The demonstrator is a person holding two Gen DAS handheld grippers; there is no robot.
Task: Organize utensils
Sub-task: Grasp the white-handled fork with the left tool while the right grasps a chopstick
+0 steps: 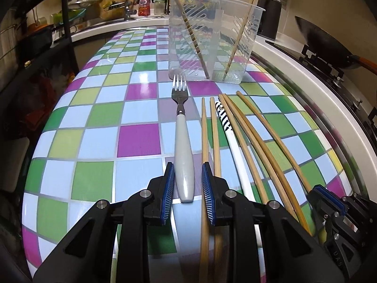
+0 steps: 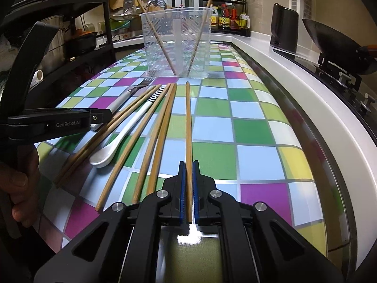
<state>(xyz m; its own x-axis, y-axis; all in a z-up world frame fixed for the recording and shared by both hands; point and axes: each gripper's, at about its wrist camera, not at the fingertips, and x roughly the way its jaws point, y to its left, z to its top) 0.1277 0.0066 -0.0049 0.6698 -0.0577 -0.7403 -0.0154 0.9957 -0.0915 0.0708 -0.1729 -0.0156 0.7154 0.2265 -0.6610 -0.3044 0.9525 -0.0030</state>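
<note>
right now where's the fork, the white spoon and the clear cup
fork [image 1: 183, 160]: left wrist view, on its white handle
white spoon [image 2: 103, 158]: right wrist view, on its bowl
clear cup [image 2: 176, 47]: right wrist view, on its front wall

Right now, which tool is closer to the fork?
Left. The left tool straddles the fork handle, jaws open. The right tool grips a chopstick farther right.

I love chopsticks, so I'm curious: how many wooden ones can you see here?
8. Two lean inside the clear cup, one left, one right. Five lie loose on the table. One sits between the right gripper's jaws. None seems hidden.
</note>
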